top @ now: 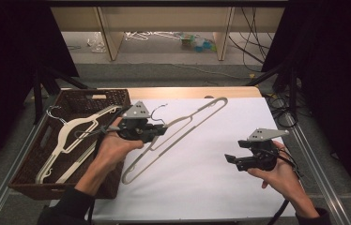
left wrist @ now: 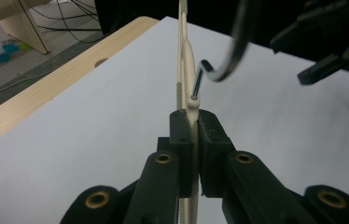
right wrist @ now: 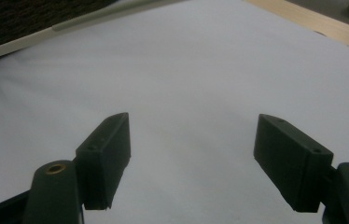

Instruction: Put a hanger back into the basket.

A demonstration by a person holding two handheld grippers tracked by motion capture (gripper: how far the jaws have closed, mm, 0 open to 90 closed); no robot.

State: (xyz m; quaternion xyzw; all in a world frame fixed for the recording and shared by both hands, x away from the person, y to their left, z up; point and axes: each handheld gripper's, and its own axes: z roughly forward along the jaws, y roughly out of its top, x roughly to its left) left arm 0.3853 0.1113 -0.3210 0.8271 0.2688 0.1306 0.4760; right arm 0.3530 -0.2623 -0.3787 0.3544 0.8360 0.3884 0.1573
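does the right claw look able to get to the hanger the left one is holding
Probably yes. The right claw is open with nothing in it, and only bare white sheet lies between it and the hanger, clamped in the left claw above the table.

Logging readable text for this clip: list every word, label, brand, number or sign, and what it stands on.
None: no readable text in any of the three views.
The hanger clamped in the left gripper, the basket, the white sheet and the open right gripper bear no markings.
The coloured items on the floor are too small and blurred to read.
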